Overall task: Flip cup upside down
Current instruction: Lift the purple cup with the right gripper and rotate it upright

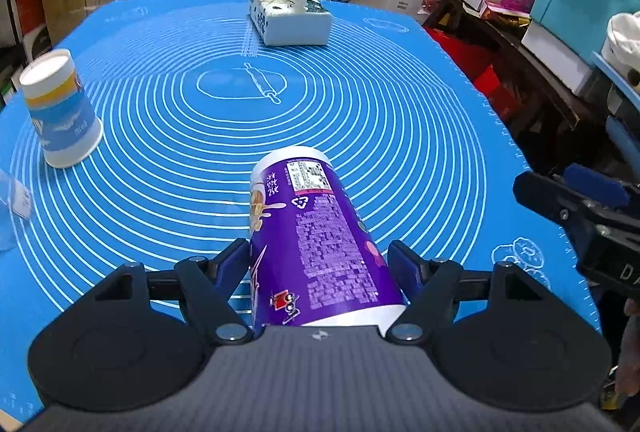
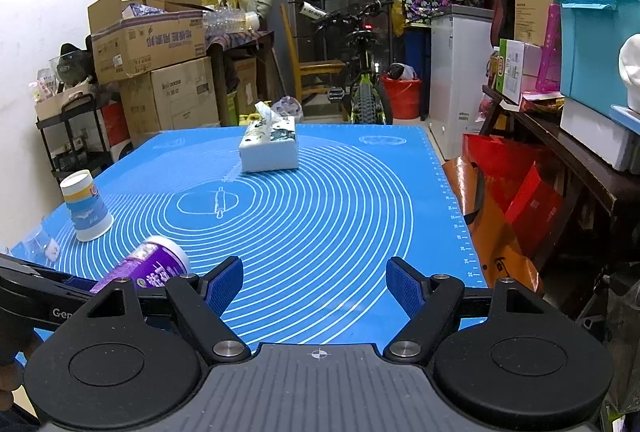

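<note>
Over a blue silicone baking mat (image 1: 360, 120), the left gripper (image 1: 318, 264) clamps a tilted purple paper cup (image 1: 316, 232), while the right gripper (image 2: 315, 282) hangs spread and unloaded.

The left claw (image 1: 320, 268) grips a tilted purple cup (image 1: 316, 240) above the blue mat (image 1: 360, 120).

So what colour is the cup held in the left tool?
Purple with a white rim; the cup shows best in the left wrist view.

Each tool (image 2: 316, 286) is matte black with round side discs, silver pivot screws, blue ribbed pads (image 2: 404, 286) and a grey ridged body.
</note>
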A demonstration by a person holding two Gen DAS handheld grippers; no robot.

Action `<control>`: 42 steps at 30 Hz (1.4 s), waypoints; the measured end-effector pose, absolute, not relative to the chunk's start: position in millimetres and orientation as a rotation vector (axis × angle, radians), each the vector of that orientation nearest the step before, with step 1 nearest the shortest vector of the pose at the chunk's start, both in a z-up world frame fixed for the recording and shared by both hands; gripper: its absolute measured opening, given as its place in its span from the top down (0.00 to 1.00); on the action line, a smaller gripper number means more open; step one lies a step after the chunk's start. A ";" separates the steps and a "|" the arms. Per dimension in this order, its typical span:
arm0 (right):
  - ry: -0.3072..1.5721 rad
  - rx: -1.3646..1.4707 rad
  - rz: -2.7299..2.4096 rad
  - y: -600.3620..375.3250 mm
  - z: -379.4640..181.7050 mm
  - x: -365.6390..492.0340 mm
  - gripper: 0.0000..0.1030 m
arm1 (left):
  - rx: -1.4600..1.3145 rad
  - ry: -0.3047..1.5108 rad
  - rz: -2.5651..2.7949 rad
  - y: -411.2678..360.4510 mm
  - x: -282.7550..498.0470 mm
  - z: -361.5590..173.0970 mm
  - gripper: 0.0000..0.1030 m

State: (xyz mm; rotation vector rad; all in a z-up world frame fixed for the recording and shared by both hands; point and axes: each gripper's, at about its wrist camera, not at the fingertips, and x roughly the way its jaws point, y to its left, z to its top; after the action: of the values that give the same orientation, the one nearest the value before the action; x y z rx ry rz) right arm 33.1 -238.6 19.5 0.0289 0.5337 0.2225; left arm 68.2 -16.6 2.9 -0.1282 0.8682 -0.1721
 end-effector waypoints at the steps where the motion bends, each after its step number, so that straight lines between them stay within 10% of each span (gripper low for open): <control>1: 0.535 0.027 0.222 -238.1 19.4 33.0 0.21 | -0.133 0.868 -0.175 -15.3 68.3 3.1 0.25; 18: 0.525 0.019 0.231 -230.1 30.7 29.1 0.21 | -0.101 0.767 -0.168 -5.2 47.0 37.2 0.01; 42: 0.922 -0.073 0.476 -108.2 36.0 91.2 0.12 | -0.002 0.764 0.045 76.9 35.2 9.7 0.00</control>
State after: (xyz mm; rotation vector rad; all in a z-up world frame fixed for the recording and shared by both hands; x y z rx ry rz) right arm 91.2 -108.2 36.0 -0.0730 0.9224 0.4760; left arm 35.2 76.9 9.7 -0.0021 0.7637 0.0445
